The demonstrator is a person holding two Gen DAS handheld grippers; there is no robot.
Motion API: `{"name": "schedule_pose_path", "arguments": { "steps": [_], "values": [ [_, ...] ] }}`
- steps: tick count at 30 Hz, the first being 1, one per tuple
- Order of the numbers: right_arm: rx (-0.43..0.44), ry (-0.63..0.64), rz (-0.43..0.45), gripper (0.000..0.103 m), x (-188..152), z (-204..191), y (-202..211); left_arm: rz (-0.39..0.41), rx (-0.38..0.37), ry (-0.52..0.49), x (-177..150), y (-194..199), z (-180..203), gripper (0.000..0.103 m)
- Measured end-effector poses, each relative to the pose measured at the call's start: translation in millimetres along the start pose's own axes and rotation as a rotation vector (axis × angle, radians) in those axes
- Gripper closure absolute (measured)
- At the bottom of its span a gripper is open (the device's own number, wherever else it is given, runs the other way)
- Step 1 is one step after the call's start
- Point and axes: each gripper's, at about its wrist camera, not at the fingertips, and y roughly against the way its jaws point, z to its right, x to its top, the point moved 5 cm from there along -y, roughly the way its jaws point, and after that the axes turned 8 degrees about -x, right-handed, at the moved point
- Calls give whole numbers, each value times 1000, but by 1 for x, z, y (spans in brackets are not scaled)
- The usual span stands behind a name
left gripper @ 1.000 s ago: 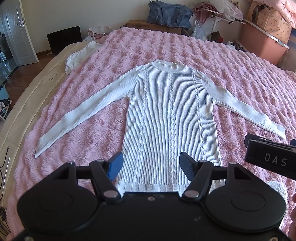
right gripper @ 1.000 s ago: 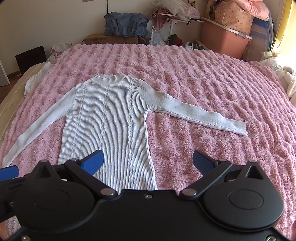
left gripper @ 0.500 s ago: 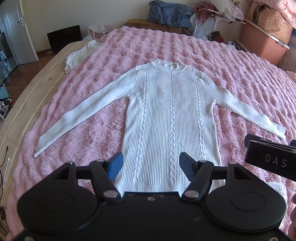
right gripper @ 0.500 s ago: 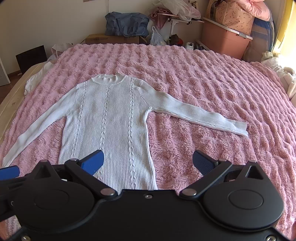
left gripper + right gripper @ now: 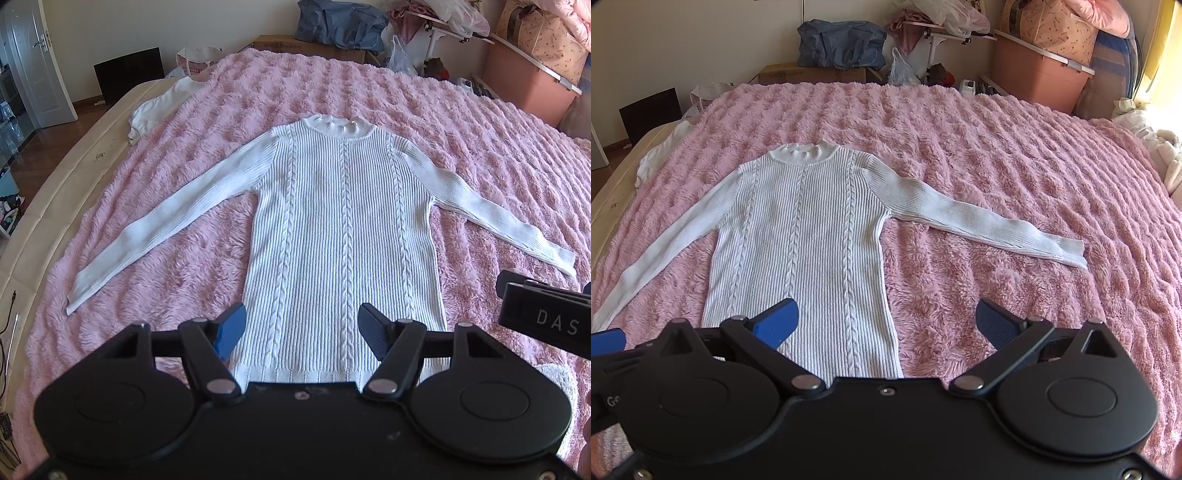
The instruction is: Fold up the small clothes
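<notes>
We hold the left gripper (image 5: 301, 326) and the right gripper (image 5: 886, 325) side by side above the near hem, both with fingers spread and nothing between them, so either can drop onto the cloth. The white knit sweater (image 5: 343, 240) lies flat, front up, straight ahead of the left claw on the pink blanket (image 5: 997, 147). Its sleeves are splayed to either side, which we judge leaves every edge free for a first fold.
</notes>
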Motion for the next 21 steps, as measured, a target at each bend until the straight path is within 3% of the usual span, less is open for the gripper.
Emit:
{"name": "schedule_pose_path", "arguments": {
  "steps": [21],
  "values": [
    [-17,-20,-35,0,9,12,-17,-38,6,-5,14,-28,2,32]
  ]
}}
